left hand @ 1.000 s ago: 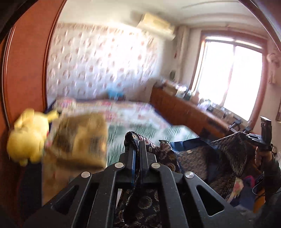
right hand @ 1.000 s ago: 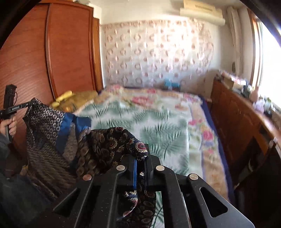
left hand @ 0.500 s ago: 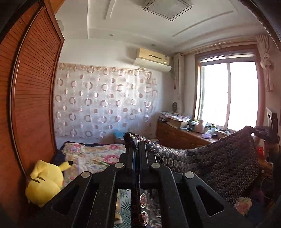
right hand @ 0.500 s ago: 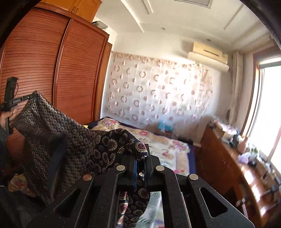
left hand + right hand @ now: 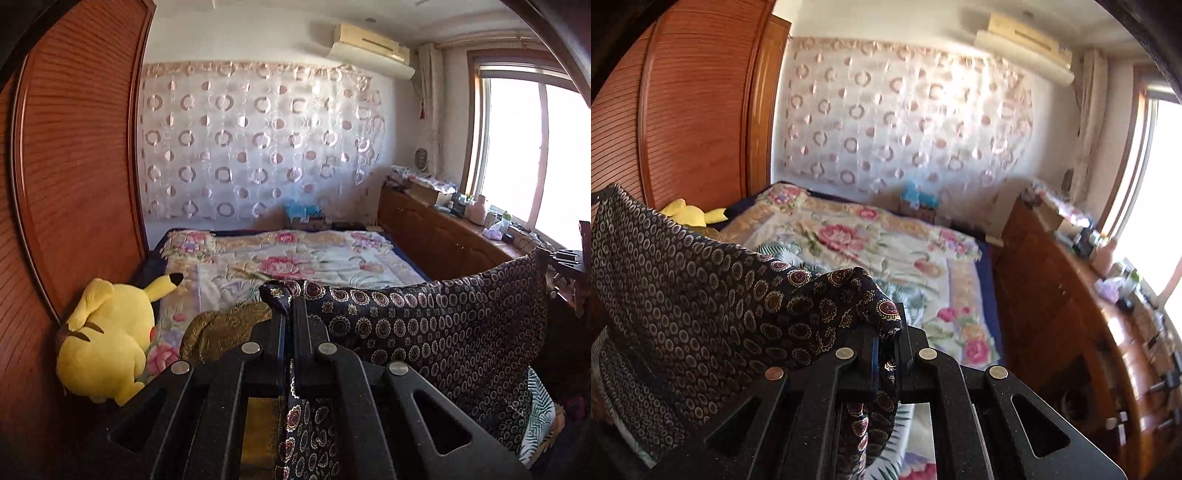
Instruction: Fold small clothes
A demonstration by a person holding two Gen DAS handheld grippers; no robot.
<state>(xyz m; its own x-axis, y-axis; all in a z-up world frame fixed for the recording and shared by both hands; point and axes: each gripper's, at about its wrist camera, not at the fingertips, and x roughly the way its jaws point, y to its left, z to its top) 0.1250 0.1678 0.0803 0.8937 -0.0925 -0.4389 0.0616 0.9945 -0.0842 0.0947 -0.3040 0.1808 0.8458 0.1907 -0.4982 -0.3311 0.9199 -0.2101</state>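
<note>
A dark garment (image 5: 436, 332) patterned with small rings and medallions hangs stretched in the air between both grippers, above the near end of the bed. My left gripper (image 5: 289, 306) is shut on one corner of it, the cloth pinched between the fingers. At the far right of the left wrist view the other gripper's black frame (image 5: 570, 258) holds the opposite corner. In the right wrist view the right gripper (image 5: 886, 325) is shut on its corner, and the garment (image 5: 687, 280) spreads away to the left edge.
A bed (image 5: 295, 258) with a floral quilt fills the middle. A yellow plush toy (image 5: 107, 339) and a gold-brown cloth (image 5: 221, 325) lie by the wooden wardrobe (image 5: 66, 184) on the left. A low wooden cabinet (image 5: 1071, 314) with clutter runs under the window on the right.
Both grippers swung up, showing ceiling half a second ago, then tipped back down toward the bed. The garment went from a bunched heap to a sheet stretched between them.
</note>
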